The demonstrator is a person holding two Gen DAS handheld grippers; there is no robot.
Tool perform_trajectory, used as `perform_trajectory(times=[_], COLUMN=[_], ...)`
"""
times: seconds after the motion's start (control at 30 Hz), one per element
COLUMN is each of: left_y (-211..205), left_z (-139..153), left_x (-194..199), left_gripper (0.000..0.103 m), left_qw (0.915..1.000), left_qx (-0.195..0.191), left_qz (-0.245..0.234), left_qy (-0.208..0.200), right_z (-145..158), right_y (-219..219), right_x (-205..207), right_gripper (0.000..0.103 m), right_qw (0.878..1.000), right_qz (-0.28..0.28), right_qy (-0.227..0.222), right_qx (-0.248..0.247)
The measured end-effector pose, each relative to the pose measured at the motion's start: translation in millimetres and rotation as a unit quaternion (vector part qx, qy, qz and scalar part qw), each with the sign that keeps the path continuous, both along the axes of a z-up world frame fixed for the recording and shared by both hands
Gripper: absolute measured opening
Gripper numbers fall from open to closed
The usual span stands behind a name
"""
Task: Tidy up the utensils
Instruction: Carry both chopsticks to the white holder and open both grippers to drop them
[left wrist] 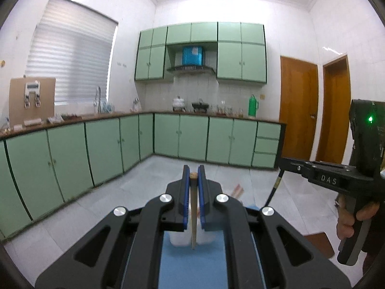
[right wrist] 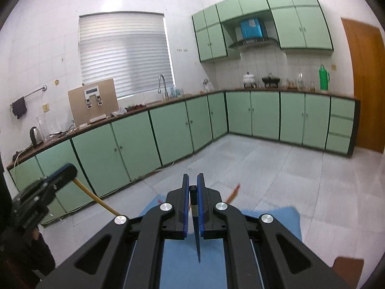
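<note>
**Both grippers raised, each clamped on one chopstick**

Left gripper (left wrist: 193, 175): blue-padded jaws closed on a tan wooden chopstick (left wrist: 193, 214). The stick runs along the jaw gap, its thick blunt end showing at the far fingertips and its thin end pointing back toward the camera. Seen from the right wrist view, the same gripper (right wrist: 65, 172) is at the left edge with the tan stick (right wrist: 96, 198) slanting down and to the right out of it.

Right gripper (right wrist: 193, 180): jaws closed on a dark, black-and-blue chopstick (right wrist: 196, 219), held the same way, square dark end at the far tips, pointed end toward the camera. In the left wrist view this gripper (left wrist: 285, 162) enters from the right edge, with the dark stick (left wrist: 273, 187) hanging down and leftward from its tip; a hand (left wrist: 353, 219) wraps its grip.

Below the grippers: a blue cloth mat (right wrist: 272, 219) on the near surface. A translucent white plastic container (left wrist: 179, 238) sits on the mat (left wrist: 192, 267) directly under the left gripper's jaws; contents not readable. Something reddish-orange and stick-like (right wrist: 233, 193) lies just beyond the right gripper, too blurred to identify.

Background: light green kitchen cabinets (left wrist: 192, 137) along the far and left walls, a green thermos bottle (left wrist: 252, 106) on the far counter, brown wooden door (left wrist: 298, 110) at right.
</note>
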State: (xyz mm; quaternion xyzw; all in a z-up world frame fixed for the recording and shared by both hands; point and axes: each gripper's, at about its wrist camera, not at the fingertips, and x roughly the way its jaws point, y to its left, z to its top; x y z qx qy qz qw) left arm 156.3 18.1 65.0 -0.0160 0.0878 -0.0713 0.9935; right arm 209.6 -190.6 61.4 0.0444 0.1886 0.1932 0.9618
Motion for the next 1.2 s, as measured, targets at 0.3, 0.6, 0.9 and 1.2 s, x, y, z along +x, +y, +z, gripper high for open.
perform_trajectory(times=[0.3,0.6,0.9,1.2], left_y=[-4,-11,-9,-4], left_z=[34,23,-9,-49], left_x=[46,117,168,200], left_gripper=[0.006,0.006,0.006,0.007], left_qw=[0.9989,0.9992,0.9999,0.9989], left_qx=[0.016,0.009,0.000,-0.003], left_qz=[0.014,0.012,0.009,-0.009], left_qy=[-0.041,-0.036,-0.014,0.047], right_z=[33,35,6,-29], right_y=[11,16,26,25], right_x=[48,105,144,159], right_gripper=[0.006,0.006,0.006,0.008], right_qw=[0.999,0.998,0.999,1.000], right_qz=[-0.011,-0.025,-0.034,-0.019], right_qy=[-0.039,-0.050,-0.032,0.013], right_qx=[0.011,0.022,0.007,-0.003])
